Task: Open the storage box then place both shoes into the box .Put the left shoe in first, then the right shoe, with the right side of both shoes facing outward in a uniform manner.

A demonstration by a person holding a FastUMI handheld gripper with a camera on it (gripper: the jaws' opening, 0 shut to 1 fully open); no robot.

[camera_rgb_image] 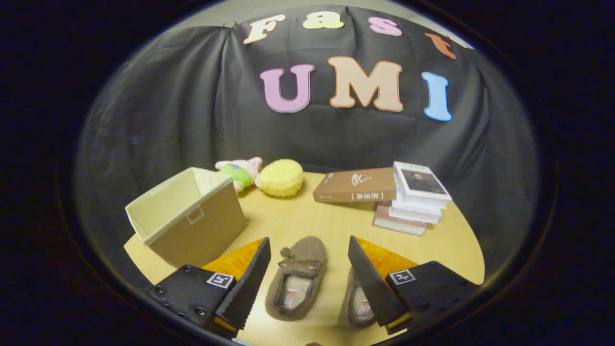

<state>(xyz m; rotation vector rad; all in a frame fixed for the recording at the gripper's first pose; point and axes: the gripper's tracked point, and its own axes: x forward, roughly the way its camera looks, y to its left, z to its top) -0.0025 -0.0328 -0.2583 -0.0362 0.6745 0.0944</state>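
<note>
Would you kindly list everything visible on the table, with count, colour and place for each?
Storage box: one, beige, open top, beyond the left finger.
Slippers: two, brown; one between the fingers, the other partly behind the right finger.
Plush toy: one, pink and green, behind the box.
Yellow puff: one, beside the plush toy.
Brown book: one, flat, far side of the table.
Book stack: several, mostly white, right of the brown book.
Table: one, light wood.
Gripper: one, fingers open, straddling the slipper, touching nothing.
</note>
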